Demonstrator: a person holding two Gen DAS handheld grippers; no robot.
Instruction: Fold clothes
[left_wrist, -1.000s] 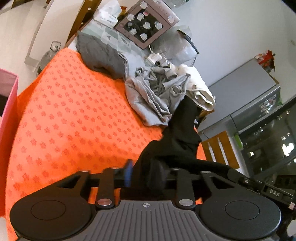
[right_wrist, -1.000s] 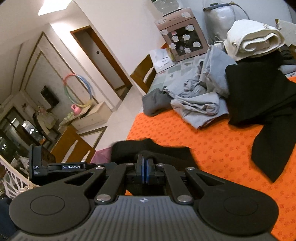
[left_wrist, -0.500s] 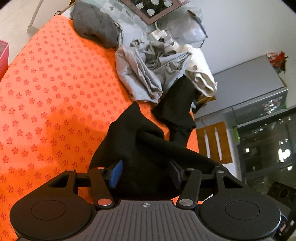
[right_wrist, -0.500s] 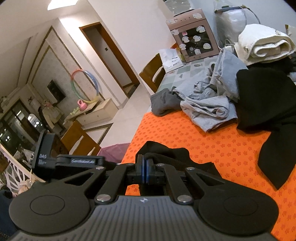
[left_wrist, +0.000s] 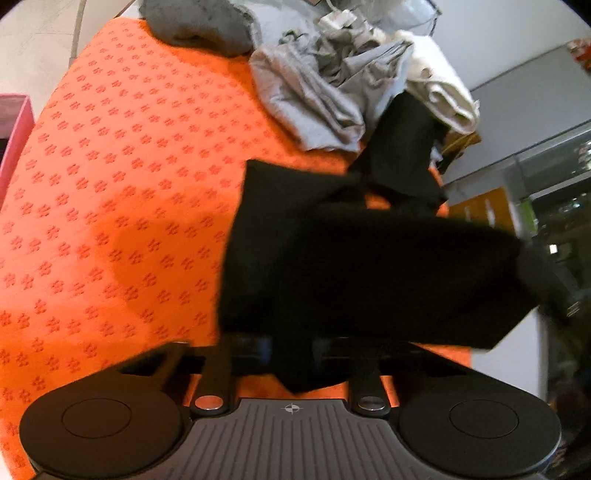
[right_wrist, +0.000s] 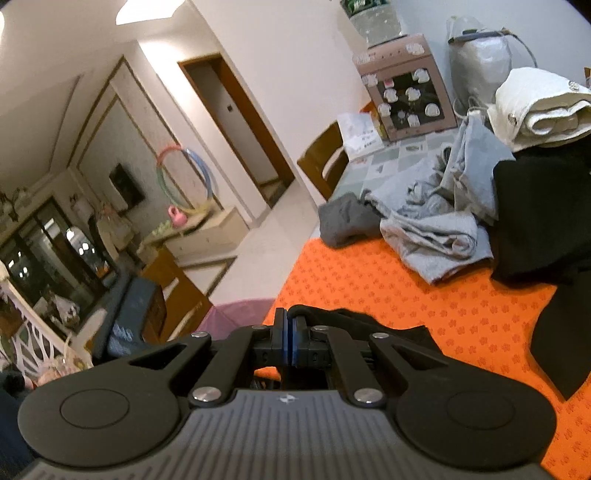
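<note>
Right gripper (right_wrist: 288, 341) level, clamped on black garment (right_wrist: 373, 326) — left gripper (left_wrist: 291, 343) tilted down (grip hidden by cloth), cannot tell.

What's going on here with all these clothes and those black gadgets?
A person is folding laundry with a handheld gripper in each hand. The right gripper is pinched shut on an edge of a black garment, which drapes over the left gripper, hiding its jaws. It lies on an orange cloth, with a grey clothes pile waiting behind.
</note>
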